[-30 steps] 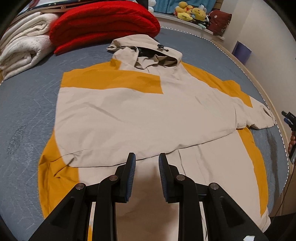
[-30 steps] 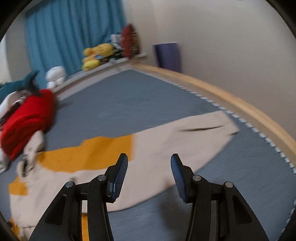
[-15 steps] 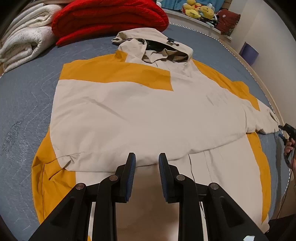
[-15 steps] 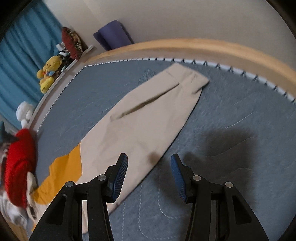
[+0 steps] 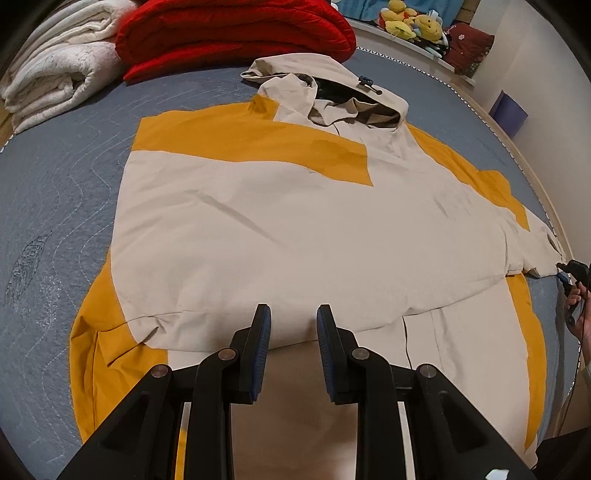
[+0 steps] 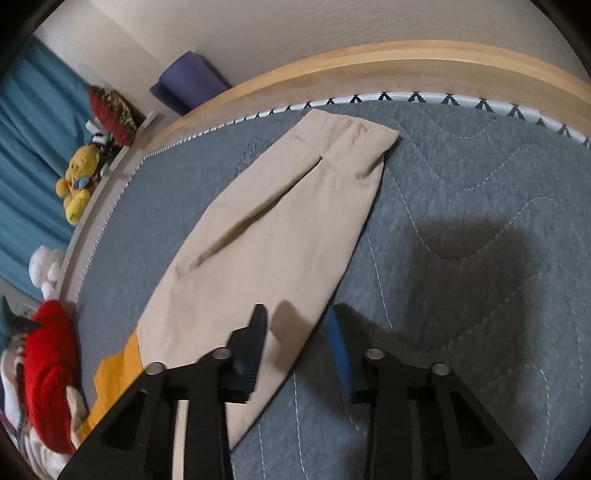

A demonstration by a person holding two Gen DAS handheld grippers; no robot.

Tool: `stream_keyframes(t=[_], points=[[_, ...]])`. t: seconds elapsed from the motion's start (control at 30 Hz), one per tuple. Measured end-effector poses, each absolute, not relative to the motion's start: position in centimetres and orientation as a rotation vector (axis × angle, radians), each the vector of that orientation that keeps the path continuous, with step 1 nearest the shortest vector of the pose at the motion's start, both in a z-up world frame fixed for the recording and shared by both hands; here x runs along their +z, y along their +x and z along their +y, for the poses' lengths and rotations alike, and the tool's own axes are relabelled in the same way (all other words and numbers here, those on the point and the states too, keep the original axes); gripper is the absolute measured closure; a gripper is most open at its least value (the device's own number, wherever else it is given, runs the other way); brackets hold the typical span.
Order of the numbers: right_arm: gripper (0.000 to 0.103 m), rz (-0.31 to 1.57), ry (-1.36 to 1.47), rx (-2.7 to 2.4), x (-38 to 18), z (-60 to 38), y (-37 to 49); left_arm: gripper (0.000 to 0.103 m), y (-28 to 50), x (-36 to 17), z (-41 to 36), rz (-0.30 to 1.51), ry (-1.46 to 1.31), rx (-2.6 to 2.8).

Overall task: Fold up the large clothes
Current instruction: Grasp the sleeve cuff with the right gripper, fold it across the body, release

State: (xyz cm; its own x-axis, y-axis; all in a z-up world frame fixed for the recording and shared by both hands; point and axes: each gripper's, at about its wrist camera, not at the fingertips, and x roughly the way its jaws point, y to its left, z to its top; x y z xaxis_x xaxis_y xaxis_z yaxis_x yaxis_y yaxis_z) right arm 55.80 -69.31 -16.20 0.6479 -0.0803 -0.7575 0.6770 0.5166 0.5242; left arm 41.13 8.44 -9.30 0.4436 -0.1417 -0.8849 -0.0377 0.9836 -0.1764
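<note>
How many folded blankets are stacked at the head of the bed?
2: a red blanket behind the jacket's hood, and a cream blanket to its left. Others may lie out of frame.

Left gripper (image 5: 291,332), right gripper (image 6: 295,332): black linkage arms, silver pivot screws, blue ribbed jaws.

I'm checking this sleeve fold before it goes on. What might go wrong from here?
1. The right claw is closing with only the sleeve's edge between its fingers; it may catch one layer, or slip off.
2. The sleeve's cuff lies near the bed's wooden rim; a lift could drag it crooked.
</note>
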Motion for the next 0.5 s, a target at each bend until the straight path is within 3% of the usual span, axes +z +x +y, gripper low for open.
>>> stream_keyframes(t=[0.3,0.5], points=[[0.099,0.652,0.980,-0.510,-16.0,-70.5,55.9,0.080,41.2,-9.3,8.5,1.108,-0.184,-0.066],[0.101,0.568,0.674,-0.440,-5.9,-63.2,58.4,0.080,41.2,-7.9,9.6,1.081,-0.231,-0.044]])
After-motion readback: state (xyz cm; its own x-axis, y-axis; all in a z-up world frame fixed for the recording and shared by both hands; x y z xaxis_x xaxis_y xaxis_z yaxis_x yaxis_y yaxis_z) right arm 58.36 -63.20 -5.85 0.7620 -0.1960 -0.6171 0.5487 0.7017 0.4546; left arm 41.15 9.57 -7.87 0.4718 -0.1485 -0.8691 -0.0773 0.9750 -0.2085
